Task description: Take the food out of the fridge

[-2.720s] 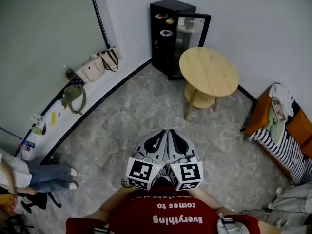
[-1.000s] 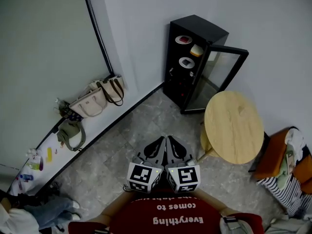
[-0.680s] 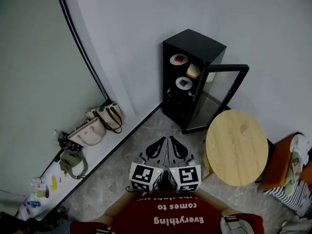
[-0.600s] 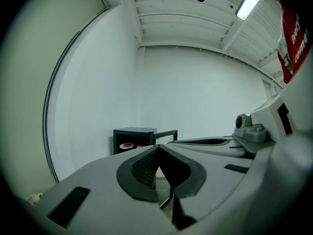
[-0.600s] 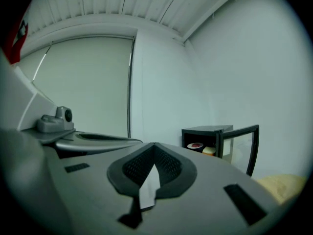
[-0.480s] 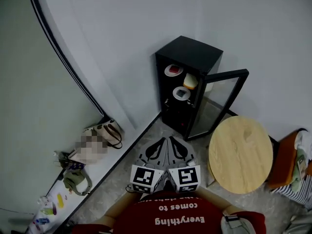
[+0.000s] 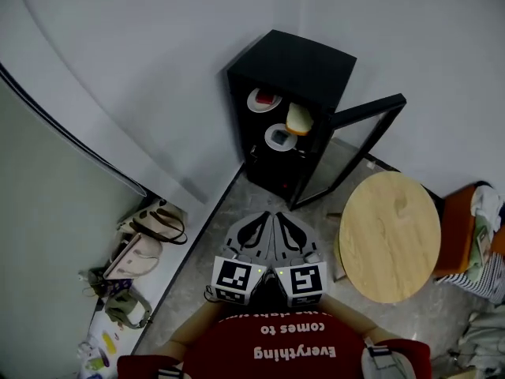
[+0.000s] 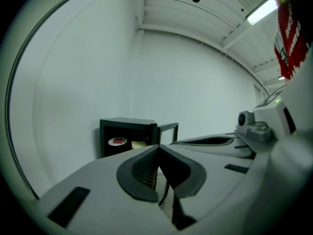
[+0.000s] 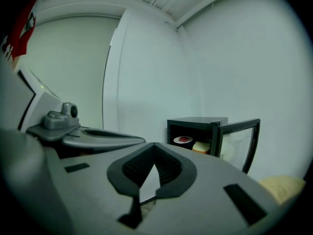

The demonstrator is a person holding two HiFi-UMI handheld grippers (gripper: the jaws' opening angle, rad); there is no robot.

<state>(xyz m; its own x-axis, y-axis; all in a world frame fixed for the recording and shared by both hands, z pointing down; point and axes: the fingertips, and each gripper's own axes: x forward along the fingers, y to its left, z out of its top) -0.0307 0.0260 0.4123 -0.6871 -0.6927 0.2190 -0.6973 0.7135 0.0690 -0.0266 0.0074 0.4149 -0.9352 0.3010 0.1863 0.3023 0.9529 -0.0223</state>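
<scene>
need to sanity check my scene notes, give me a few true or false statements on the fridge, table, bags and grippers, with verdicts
1. The fridge stands with its door open. True.
2. A plate sits on the table. False: the plates are in the fridge.
3. The left gripper and right gripper both have shut, empty jaws. True.
4. In the head view the bags lie right of the table. False: they lie left of it.

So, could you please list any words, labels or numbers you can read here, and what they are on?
"Everything comes to": white print on the red shirt, upside down in the head view.
Marker cubes: square patterns only, no words.
Fridge: no label readable.
</scene>
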